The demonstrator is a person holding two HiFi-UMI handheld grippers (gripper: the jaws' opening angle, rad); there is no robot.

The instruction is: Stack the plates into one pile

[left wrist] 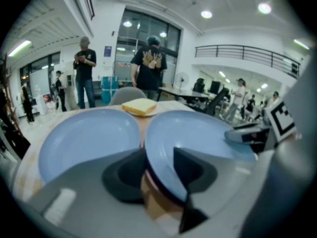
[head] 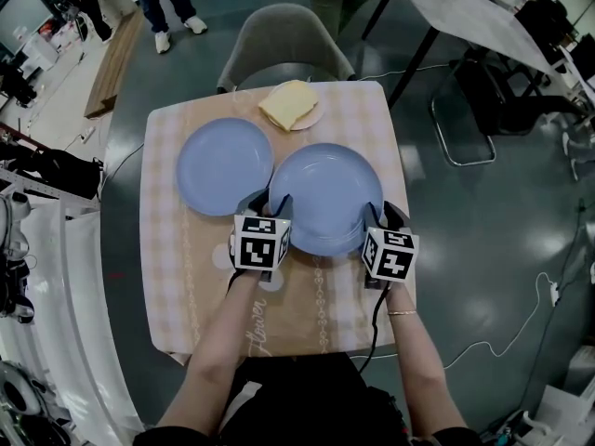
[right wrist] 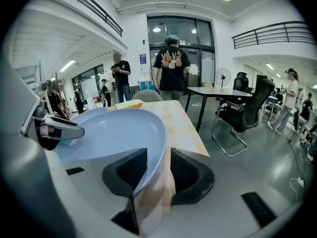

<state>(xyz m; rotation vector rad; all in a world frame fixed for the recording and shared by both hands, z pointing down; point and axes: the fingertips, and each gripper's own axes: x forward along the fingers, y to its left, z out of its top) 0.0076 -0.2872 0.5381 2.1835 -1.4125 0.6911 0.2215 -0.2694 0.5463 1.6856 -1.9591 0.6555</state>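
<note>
The nearer blue plate (head: 325,198) lies toward the right of the table (head: 186,277), which is covered by a pale checked cloth, and both grippers meet it at its near rim. The left gripper (head: 270,201) takes the near-left part of that rim: the rim runs between its 2 jaws, but a strip of cloth shows between the outer pad and the plate's edge, so the fingers stand released around the rim and do not clench it. The right gripper (head: 385,214) sits at the plate's near-right rim in the same way, 1 jaw over the plate's inside and 1 outside, with cloth showing in the gap beside the outer pad, so it too is loosened. A second rim line shows under the plate's near-right edge; I cannot tell whether it is another plate or shadow. The second blue plate (head: 223,165) lies flat just to this plate's far left, their rims touching or almost so. Beyond the nearer plate's far edge is a small plate (head: 313,117) bearing a pale yellow slab (head: 286,103), and farther beyond stands a grey chair (head: 284,40).
</note>
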